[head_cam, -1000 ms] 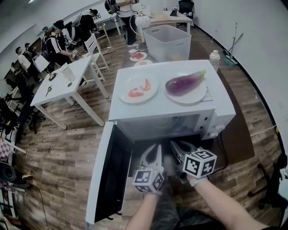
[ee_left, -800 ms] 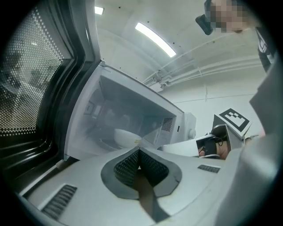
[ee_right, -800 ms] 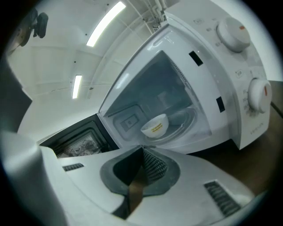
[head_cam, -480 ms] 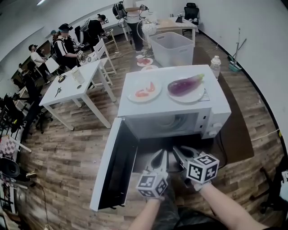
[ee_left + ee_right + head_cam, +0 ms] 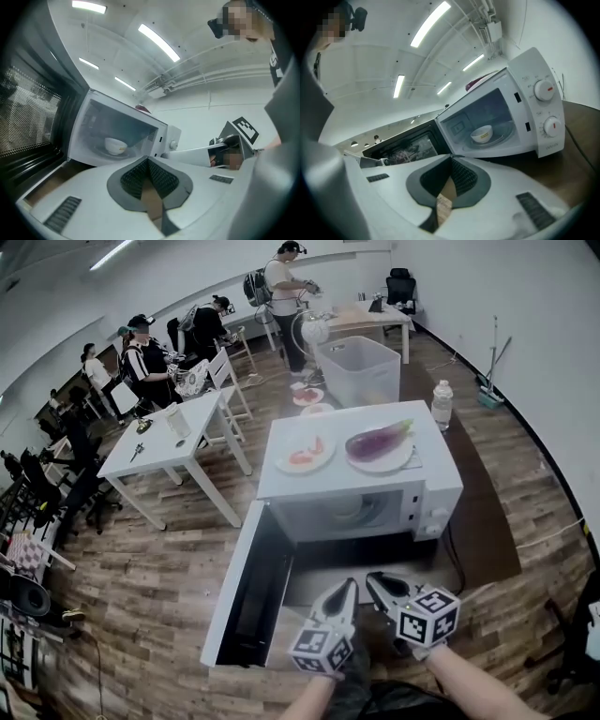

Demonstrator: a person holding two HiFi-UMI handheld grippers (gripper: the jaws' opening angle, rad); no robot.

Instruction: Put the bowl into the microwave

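**Bowl in, door left to shut**

The bowl (image 5: 482, 134) already sits inside the microwave (image 5: 361, 486), upright on the round glass tray and toward the middle of the cavity. As far as the pictures show, the placing itself is done. The door (image 5: 251, 589) stands wide open, swung out to the person's left. If the job includes closing it, that is the only step left.

The left gripper (image 5: 343, 588) and the right gripper (image 5: 376, 579) sit side by side in front of the opening, low and near the person, both aimed at the cavity. The jaws of each are clenched tip to tip with nothing between them, so neither is holding the bowl. From each gripper's own view the bowl lies ahead of the tips and well apart from them, deep in the cavity.

The microwave rests on a dark surface (image 5: 483, 512). On its top are an eggplant (image 5: 379, 440) and two plates, which I judge to have no part in the task.
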